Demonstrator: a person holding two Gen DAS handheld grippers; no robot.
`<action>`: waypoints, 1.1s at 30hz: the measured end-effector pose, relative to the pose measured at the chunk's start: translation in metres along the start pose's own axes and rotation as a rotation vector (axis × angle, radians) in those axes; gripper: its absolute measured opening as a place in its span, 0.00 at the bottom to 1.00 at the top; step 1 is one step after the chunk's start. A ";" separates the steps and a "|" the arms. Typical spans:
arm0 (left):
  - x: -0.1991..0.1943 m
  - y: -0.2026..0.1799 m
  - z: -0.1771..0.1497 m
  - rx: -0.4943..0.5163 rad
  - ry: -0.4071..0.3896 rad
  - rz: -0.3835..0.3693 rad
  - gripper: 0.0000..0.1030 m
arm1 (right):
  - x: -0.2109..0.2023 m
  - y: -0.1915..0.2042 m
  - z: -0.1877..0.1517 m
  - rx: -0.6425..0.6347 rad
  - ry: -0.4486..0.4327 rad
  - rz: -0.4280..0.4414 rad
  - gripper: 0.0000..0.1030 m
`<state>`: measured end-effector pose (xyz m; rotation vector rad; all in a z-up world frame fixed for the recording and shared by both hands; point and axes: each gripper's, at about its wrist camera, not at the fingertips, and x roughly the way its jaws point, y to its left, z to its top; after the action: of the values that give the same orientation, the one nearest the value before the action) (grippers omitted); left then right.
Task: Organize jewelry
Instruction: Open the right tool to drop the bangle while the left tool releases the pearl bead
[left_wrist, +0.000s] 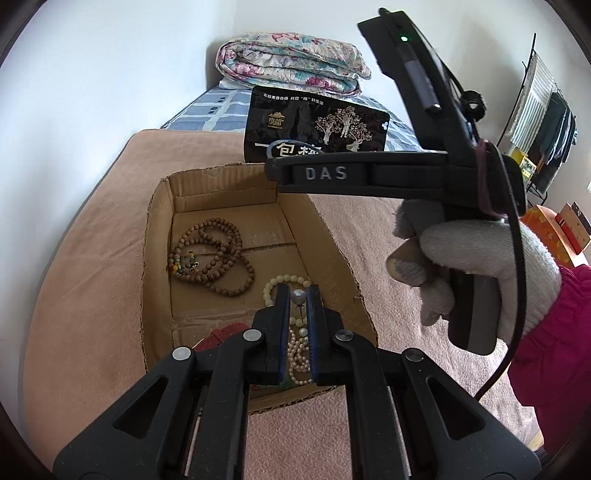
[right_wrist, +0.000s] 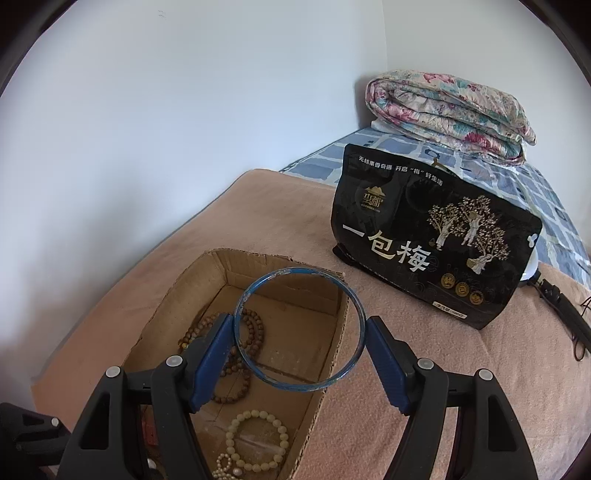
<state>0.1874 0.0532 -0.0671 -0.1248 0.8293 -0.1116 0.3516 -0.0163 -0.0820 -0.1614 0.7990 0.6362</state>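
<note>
Over open brown cardboard box (right_wrist: 207, 291): right gripper (right_wrist: 300, 334) clamps thin blue round bangle (right_wrist: 300, 328); left gripper (left_wrist: 298, 295) pinches grey pearl pin (left_wrist: 298, 296)

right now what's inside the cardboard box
In the box: brown wooden beads, a cream bead bracelet, a pearl strand and something red. The left gripper, pinching a pearl earring, covers the near end.

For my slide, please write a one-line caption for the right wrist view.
Right gripper holds a blue bangle between its fingers above a cardboard box of beaded bracelets.
</note>
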 end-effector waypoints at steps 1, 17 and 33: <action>0.000 0.000 0.000 0.001 0.001 0.002 0.07 | 0.002 0.000 0.000 0.007 0.001 0.005 0.72; -0.014 0.000 0.003 -0.011 -0.032 0.004 0.32 | -0.011 0.002 0.001 0.027 -0.010 -0.014 0.84; -0.065 -0.014 -0.002 0.026 -0.123 0.000 0.32 | -0.076 0.016 -0.004 0.012 -0.053 -0.058 0.84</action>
<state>0.1417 0.0484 -0.0188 -0.1065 0.7046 -0.1137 0.3000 -0.0407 -0.0292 -0.1562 0.7447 0.5783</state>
